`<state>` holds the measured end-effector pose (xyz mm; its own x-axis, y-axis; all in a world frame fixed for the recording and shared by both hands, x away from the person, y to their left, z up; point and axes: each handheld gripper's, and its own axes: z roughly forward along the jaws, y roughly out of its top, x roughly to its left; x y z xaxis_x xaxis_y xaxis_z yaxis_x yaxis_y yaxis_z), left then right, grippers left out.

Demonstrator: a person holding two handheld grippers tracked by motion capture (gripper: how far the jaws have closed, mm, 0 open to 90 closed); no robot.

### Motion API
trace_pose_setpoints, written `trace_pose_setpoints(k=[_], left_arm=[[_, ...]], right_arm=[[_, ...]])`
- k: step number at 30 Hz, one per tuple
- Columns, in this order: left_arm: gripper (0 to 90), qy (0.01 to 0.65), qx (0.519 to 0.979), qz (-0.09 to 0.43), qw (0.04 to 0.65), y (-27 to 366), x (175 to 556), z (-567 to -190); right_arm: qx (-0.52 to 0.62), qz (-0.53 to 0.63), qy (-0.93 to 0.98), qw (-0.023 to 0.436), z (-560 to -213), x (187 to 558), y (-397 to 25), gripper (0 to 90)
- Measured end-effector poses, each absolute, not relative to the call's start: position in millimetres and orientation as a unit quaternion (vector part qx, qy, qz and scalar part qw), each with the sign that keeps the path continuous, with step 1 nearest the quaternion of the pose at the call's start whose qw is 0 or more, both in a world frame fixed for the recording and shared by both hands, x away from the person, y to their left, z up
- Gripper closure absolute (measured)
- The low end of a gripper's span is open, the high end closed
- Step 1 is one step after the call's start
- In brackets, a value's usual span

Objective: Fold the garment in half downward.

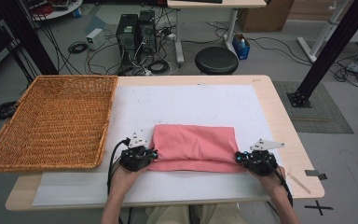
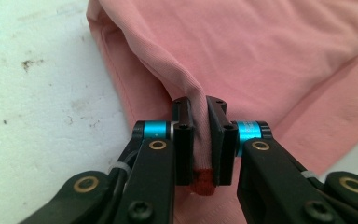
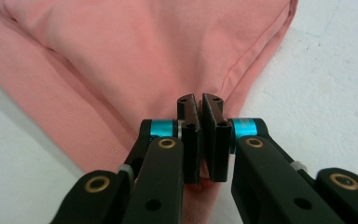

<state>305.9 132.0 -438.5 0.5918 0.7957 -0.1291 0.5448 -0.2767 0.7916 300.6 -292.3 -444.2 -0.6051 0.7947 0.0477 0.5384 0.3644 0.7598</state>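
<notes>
One pink cloth (image 1: 195,147) is lying folded in the lower middle of the high view, spread flat on a white sheet (image 1: 191,102) that is covering most of the wooden table (image 1: 286,135). Its lower edge is doubling over into a thicker band running from one gripper to the other.

At the cloth's lower left corner the left gripper (image 1: 153,154) is pinching the fabric. In the left gripper view, the left gripper (image 2: 200,135) is sitting in the lower centre with its jaws pressed onto a raised ridge of pink cloth (image 2: 242,56), and a darker red bit of the fabric is showing between the jaws lower down. The cloth is filling the upper right of that view, with the white sheet (image 2: 37,93) on the left.

At the cloth's lower right corner the right gripper (image 1: 238,157) is gripping the fabric too. In the right gripper view, the right gripper (image 3: 200,135) is standing in the lower centre, its jaws squeezed nearly together on a thin fold of the cloth (image 3: 135,51), which is running up toward the top of the frame.

Both of the person's hands are coming in from the bottom edge of the high view.

Farther out, a woven wicker basket (image 1: 9,135) is sitting at the left of the high view, overhanging the table's left edge, well apart from the cloth.
</notes>
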Motion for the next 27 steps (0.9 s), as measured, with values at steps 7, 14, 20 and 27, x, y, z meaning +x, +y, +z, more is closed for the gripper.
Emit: trace_pose_setpoints(k=[7, 14, 20, 27], left_arm=[[82.4, 0.418, 0.789, 0.147, 0.426, 144, 289, -433], [82.5, 0.416, 0.798, 0.126, 0.417, 146, 277, -443], [82.5, 0.411, 0.802, 0.122, 0.417, 147, 270, -442], [82.4, 0.412, 0.799, 0.131, 0.419, 149, 267, -442]], right_arm=[[0.407, 0.416, 0.794, 0.174, -437, 285, -305, 87.6], [0.409, 0.414, 0.797, 0.161, -447, 270, -311, 87.6], [0.402, 0.413, 0.802, 0.156, -448, 262, -315, 87.6], [0.398, 0.415, 0.802, 0.163, -445, 256, -316, 87.5]])
